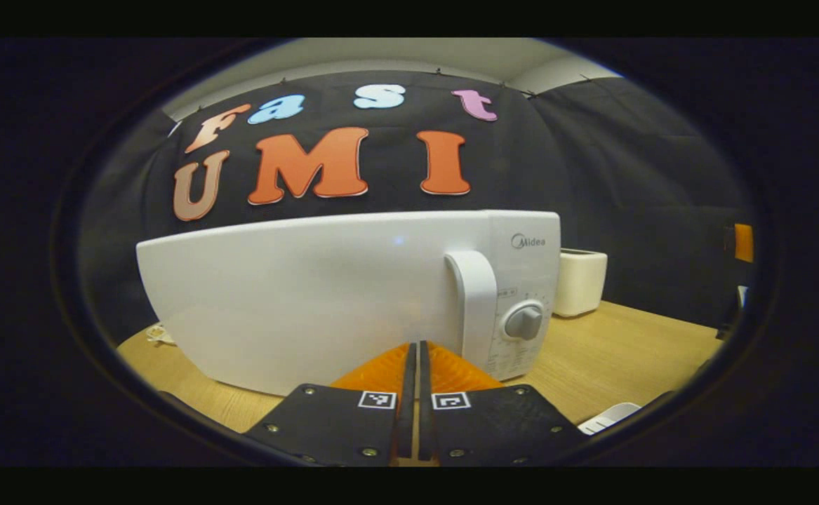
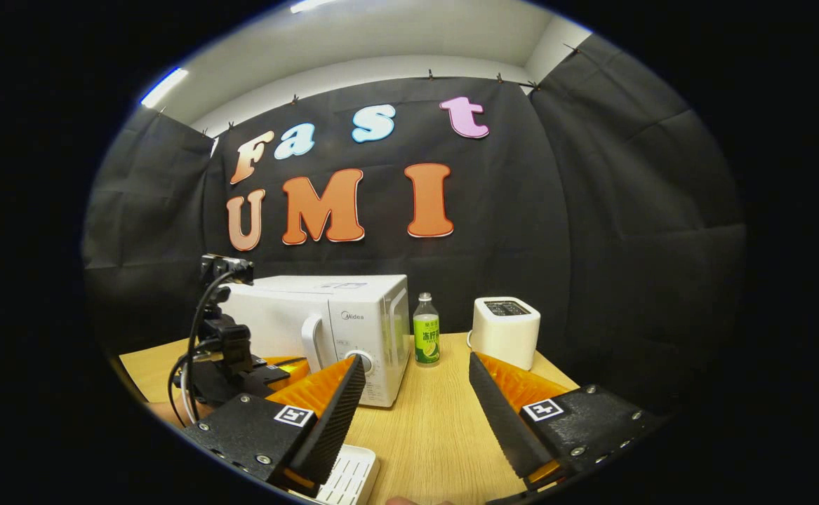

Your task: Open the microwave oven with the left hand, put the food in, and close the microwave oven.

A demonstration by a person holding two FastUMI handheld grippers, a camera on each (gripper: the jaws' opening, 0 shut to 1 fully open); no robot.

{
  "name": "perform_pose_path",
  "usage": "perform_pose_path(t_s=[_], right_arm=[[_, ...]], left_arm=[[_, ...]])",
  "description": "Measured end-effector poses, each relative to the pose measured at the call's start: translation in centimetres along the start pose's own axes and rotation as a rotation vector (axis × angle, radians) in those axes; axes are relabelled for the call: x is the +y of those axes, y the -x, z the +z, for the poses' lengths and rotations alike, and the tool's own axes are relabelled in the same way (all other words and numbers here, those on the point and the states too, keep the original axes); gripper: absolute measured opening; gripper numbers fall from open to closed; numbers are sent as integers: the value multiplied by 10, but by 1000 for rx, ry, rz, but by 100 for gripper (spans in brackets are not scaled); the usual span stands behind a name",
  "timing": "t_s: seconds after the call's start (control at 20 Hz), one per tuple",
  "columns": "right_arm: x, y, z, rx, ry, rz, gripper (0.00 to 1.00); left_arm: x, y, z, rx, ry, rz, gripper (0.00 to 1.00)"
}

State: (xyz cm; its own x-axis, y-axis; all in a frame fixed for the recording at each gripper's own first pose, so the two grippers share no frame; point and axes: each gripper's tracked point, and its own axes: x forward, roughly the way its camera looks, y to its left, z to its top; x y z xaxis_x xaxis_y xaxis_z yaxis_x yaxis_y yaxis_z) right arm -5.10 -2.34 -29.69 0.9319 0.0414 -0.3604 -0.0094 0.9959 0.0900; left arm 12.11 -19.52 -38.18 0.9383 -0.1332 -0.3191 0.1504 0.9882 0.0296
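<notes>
White and boxy, the plastic microwave oven (image 1: 353,294) stands just ahead of the left tongs (image 1: 415,351), which are clenched on nothing and aimed near its upright door handle (image 1: 476,308), probably to hook it. Further right, the right tongs (image 2: 416,393) hang released over the wooden surface (image 2: 437,428), a green-labelled bottle (image 2: 425,339) and a cream toaster (image 2: 505,331) beyond them.

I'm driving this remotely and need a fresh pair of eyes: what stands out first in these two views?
The boxy white microwave oven with its door closed dominates the left gripper view, its upright white handle and grey round dial just ahead of the left gripper, whose fingers are together. In the right gripper view, the right gripper stands wide open over the light wooden table, with a green-labelled plastic bottle and a squat white toaster right of the microwave.
</notes>
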Motion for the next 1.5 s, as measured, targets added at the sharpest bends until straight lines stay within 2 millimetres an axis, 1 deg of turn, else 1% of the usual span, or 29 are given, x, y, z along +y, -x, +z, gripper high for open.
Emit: perform_pose_path(t_s=[0.05,0.1,0.15,0.2,0.25,0.35,0.4,0.45,0.5,0.55,0.65,0.75,0.85,0.95,1.0,1.05,1.1,1.15,1.2,1.25,1.35,1.5], right_arm=[[-3,0,8,-11,7,-5,93],[-3,-1,15,-18,11,-10,93],[-3,0,23,-28,17,-9,93],[-3,1,33,-39,25,-8,93],[-3,0,40,-46,34,-10,93],[-2,-2,55,-52,54,-10,92],[0,-2,63,-55,62,-3,92],[3,-1,72,-59,64,7,93],[6,-2,81,-64,66,17,93],[10,-2,91,-72,70,26,93],[16,-3,108,-77,76,43,92],[25,-1,127,-89,72,69,93],[33,-2,147,-110,66,88,93],[41,-3,163,-121,57,105,93],[43,-6,171,-128,54,109,93],[45,-7,179,-139,54,111,93],[50,-8,186,-145,55,115,93],[54,-9,192,-154,53,120,93],[58,-11,197,-161,55,128,93],[61,-10,202,-169,57,132,93],[64,-12,209,-176,60,138,93],[69,-13,215,-183,57,148,93]], left_arm=[[7,10,16,-15,-3,7,4],[18,22,34,-31,-2,9,4],[24,32,51,-41,-8,9,7],[33,44,66,-55,-10,18,4],[42,57,84,-70,-11,30,5],[64,82,121,-105,3,57,9],[76,96,136,-119,6,73,15],[88,107,150,-129,4,89,17],[94,116,162,-133,-1,104,22],[106,126,173,-131,-1,124,22],[128,144,186,-116,2,164,23],[151,162,203,-118,-3,209,26],[163,178,220,-142,-17,220,35],[166,188,230,-151,-24,205,52],[170,193,236,-154,-28,207,69],[175,199,242,-159,-30,214,70],[177,204,249,-170,-32,219,75],[179,208,258,-180,-25,219,77],[183,212,265,-189,-22,219,84],[186,215,272,-193,-7,221,83],[197,220,285,-205,18,238,83],[209,223,296,-221,-2,266,83]])
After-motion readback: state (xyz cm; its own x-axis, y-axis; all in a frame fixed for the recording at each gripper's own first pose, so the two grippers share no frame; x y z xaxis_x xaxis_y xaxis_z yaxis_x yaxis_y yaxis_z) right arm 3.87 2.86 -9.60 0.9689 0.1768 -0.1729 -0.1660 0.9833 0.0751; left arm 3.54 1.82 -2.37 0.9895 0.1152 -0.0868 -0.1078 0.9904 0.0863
